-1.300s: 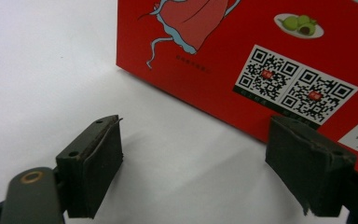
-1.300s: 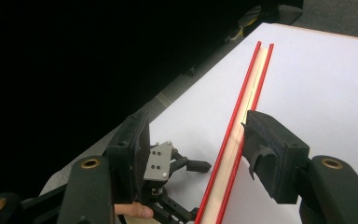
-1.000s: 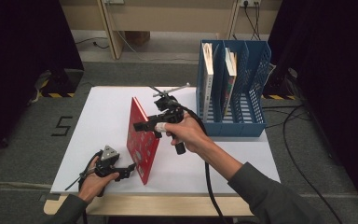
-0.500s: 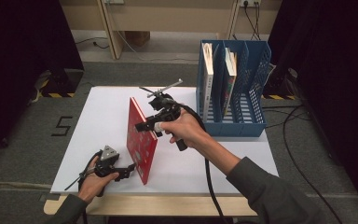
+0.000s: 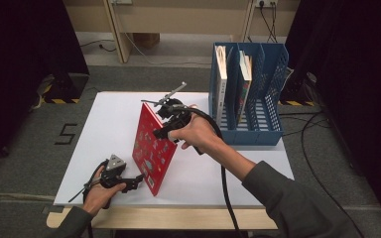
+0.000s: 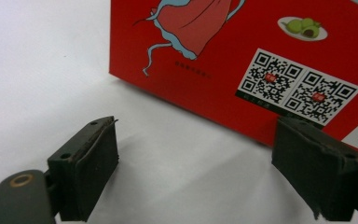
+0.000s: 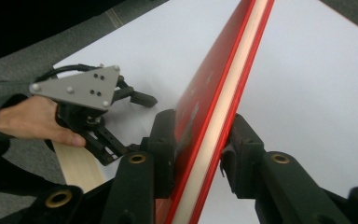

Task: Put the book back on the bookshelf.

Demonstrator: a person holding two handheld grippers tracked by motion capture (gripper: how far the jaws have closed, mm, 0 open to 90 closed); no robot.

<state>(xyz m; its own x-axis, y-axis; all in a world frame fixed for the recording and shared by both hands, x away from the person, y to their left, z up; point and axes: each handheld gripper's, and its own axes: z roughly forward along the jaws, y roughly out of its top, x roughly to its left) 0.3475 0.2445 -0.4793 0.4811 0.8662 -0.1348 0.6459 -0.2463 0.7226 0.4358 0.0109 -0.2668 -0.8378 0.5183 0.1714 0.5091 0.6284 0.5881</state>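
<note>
A red book (image 5: 151,148) stands on its lower edge on the white table (image 5: 114,119), tilted a little. My right gripper (image 5: 161,132) comes at its upper edge from the right. Its jaws have just been closing, and in the right gripper view both pads press the book (image 7: 223,93) between them, gripper (image 7: 200,135). My left gripper (image 5: 138,179) lies low by the book's near bottom corner. Its jaws have just been opening wider; in the left gripper view they (image 6: 196,140) stand open over bare table, with the book's back cover (image 6: 261,46) just beyond.
A blue file rack (image 5: 273,94) stands at the table's right back with two books (image 5: 222,74) upright in its slots. The right gripper's cable trails over the front edge. Grey floor and dark curtains surround the table.
The right gripper's jaws have drawn together onto the book's upper edge, and the hand has shifted slightly. The left hand has stayed where it was.
</note>
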